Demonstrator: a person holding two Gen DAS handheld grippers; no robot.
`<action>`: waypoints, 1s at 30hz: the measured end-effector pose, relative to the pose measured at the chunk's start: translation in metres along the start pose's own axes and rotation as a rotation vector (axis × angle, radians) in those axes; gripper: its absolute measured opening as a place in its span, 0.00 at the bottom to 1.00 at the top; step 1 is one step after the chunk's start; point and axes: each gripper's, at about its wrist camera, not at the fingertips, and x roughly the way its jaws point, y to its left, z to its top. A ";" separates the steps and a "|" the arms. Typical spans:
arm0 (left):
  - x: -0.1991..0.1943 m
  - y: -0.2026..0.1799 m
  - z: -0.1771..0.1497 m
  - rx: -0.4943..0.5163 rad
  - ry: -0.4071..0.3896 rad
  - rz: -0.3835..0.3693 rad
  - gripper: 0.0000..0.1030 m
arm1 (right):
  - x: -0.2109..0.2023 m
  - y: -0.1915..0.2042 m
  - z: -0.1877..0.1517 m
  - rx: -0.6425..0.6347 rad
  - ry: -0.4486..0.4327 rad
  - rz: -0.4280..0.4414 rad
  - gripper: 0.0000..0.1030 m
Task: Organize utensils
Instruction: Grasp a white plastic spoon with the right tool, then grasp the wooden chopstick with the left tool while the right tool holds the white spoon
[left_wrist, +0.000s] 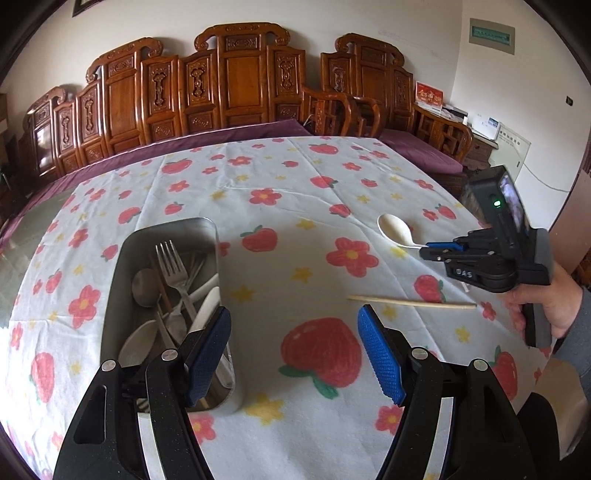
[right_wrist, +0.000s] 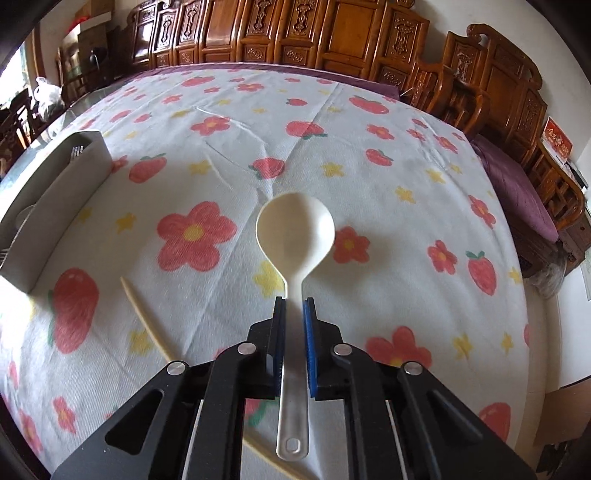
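Spoon (right_wrist: 295, 236) handle clamped in right tongs (right_wrist: 294, 306), left tongs (left_wrist: 293, 332) apart, tray (left_wrist: 129, 258) contents partly hidden.

In the left wrist view the flowered cloth (left_wrist: 280, 192) is lying bare across the upper middle, giving open passage. The metal box (left_wrist: 129, 258) (filled with cutlery) is blocking the lower left, a chopstick (left_wrist: 410, 302) is crossing right of centre, and the right gripper (left_wrist: 428, 250) is occupying the right edge.
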 end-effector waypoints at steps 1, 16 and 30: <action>0.001 -0.004 -0.001 0.006 0.004 0.001 0.66 | -0.008 -0.003 -0.005 0.004 -0.013 0.005 0.11; 0.054 -0.091 0.007 0.010 0.121 -0.023 0.66 | -0.069 -0.064 -0.076 0.108 -0.079 -0.013 0.11; 0.132 -0.135 0.010 -0.073 0.297 -0.020 0.65 | -0.083 -0.092 -0.097 0.148 -0.134 0.024 0.11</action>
